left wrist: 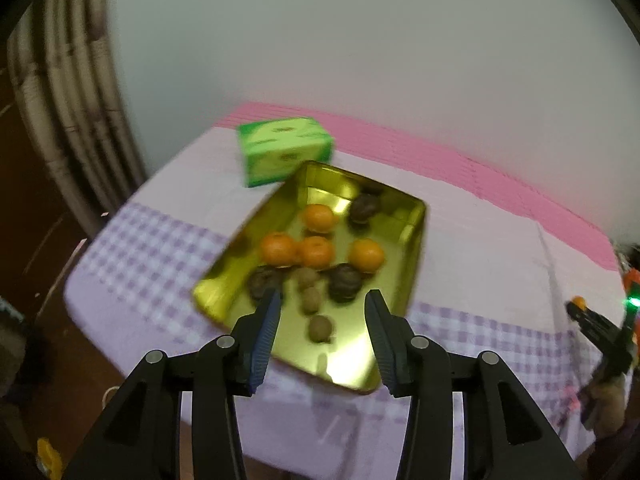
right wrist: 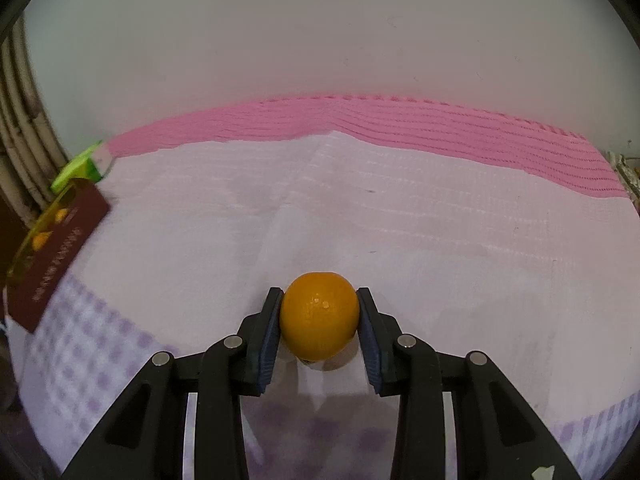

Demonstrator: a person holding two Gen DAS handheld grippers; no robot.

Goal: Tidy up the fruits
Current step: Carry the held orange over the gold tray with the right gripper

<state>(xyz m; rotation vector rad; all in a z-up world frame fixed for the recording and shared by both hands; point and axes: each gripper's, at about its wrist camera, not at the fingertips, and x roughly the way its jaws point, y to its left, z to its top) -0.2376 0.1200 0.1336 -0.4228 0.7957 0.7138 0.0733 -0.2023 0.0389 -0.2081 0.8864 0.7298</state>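
Left tongs (left wrist: 322,304) open, nothing between the pads, hanging above the near end of the gold tray (left wrist: 416,248). Tray sits toward the surface's (right wrist: 400,208) left edge, holding four oranges (left wrist: 319,218), dark round fruits (left wrist: 345,282) and small brownish ones (left wrist: 320,329). Green box (left wrist: 284,150) just behind the tray. Right tongs (right wrist: 319,312) clamped on a single orange (right wrist: 319,316), low over the cloth near the front edge, well apart from the tray.

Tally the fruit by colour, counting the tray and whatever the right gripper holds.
Orange: 5, four in the tray, e.g., plus one in the right gripper
Dark brown: 3, e.g.
Small tan: 3, e.g.
Total: 11
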